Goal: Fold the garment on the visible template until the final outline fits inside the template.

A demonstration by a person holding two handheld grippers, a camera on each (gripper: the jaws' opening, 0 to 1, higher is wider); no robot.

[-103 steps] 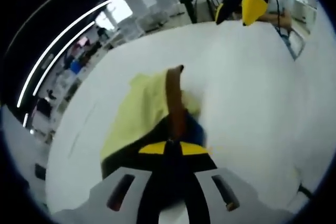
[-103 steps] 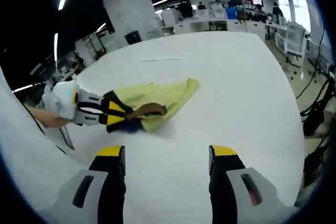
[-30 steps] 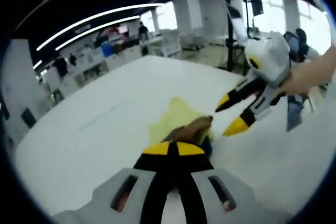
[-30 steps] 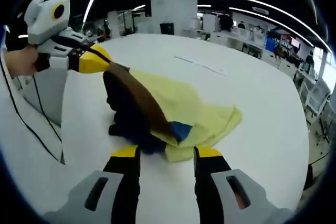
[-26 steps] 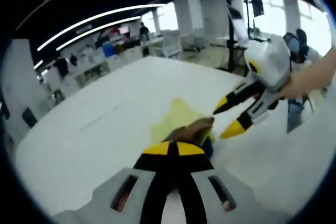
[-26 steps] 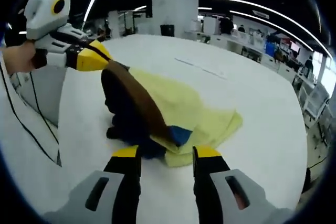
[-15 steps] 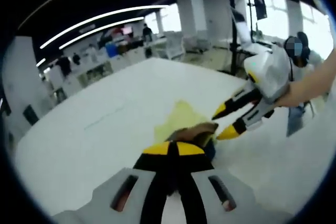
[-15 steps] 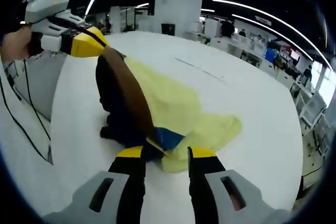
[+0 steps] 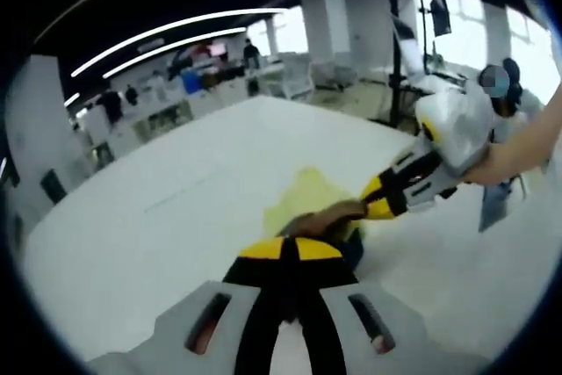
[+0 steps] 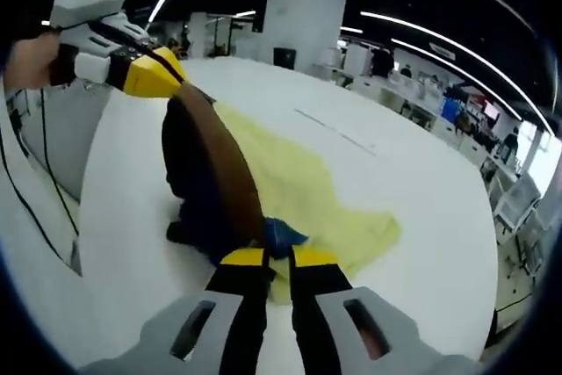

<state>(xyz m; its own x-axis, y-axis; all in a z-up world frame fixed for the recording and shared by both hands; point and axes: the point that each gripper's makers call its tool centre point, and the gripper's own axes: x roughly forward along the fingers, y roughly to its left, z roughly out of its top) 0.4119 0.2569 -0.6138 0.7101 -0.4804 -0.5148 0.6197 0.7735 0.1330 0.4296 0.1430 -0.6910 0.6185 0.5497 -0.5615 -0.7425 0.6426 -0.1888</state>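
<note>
One garment (image 10: 215,186) lies bunched on the white bench (image 10: 413,191), its dark body with a brown band lifted in an arch over a pale yellow cloth (image 10: 303,191) spread flat beneath it. The right gripper view shows the whole arch, a blue patch (image 10: 283,234) at its near end and the yellow cloth reaching toward the bench's far side; the left gripper view shows just a brown fold (image 9: 329,214) and a small yellow corner (image 9: 307,195) past its own jaws. The left gripper (image 10: 162,76) is clamped on the upper end of the band, jaws pressed together. The right gripper (image 10: 268,261) has its jaws nearly closed at the garment's lower edge by the blue patch; whether cloth is pinched between them cannot be told. In the left gripper view it (image 9: 379,199) meets the brown fold, held by a hand (image 9: 514,160). Two grippers, one garment, one yellow cloth.
</note>
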